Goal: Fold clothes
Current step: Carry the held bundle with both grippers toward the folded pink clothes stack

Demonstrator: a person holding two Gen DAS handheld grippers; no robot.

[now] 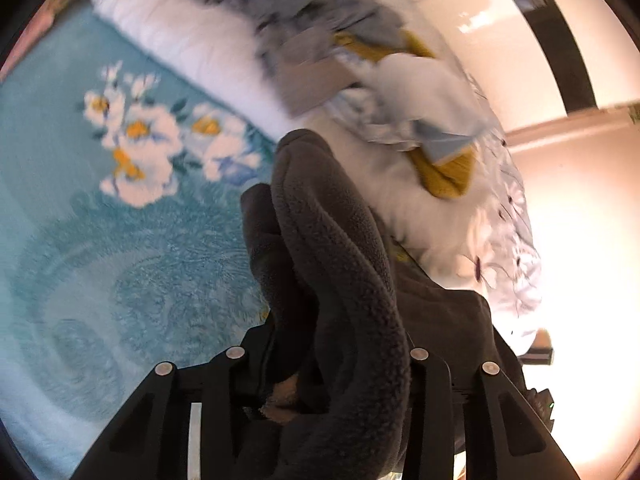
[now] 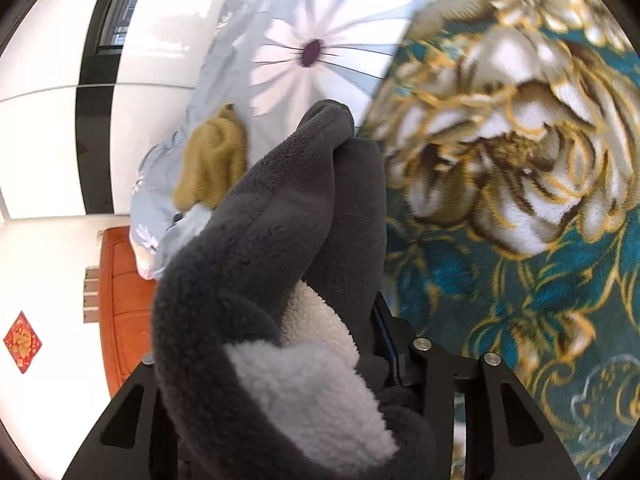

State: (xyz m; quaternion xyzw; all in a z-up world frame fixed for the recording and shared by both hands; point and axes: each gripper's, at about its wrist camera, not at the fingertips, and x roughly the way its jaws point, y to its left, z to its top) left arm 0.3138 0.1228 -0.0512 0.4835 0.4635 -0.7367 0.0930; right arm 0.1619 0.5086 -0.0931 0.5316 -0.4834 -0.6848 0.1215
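A dark grey fleece garment [image 1: 332, 248] bunches over my left gripper [image 1: 320, 320], which is shut on it above a teal floral blanket [image 1: 100, 220]. In the right wrist view the same grey fleece garment [image 2: 272, 240], with a white fleece lining [image 2: 304, 376], fills the middle and covers my right gripper [image 2: 320, 320], which is shut on it. The fingertips of both grippers are hidden by the cloth.
A pile of grey, blue, white and mustard clothes [image 1: 360, 60] lies on a white duvet [image 1: 180, 36]. A mustard garment [image 2: 212, 160] lies on a pale blue daisy sheet [image 2: 312, 52]. A teal and gold flowered blanket [image 2: 520, 160] lies to the right. An orange wooden cabinet [image 2: 124, 300] stands by the white wall.
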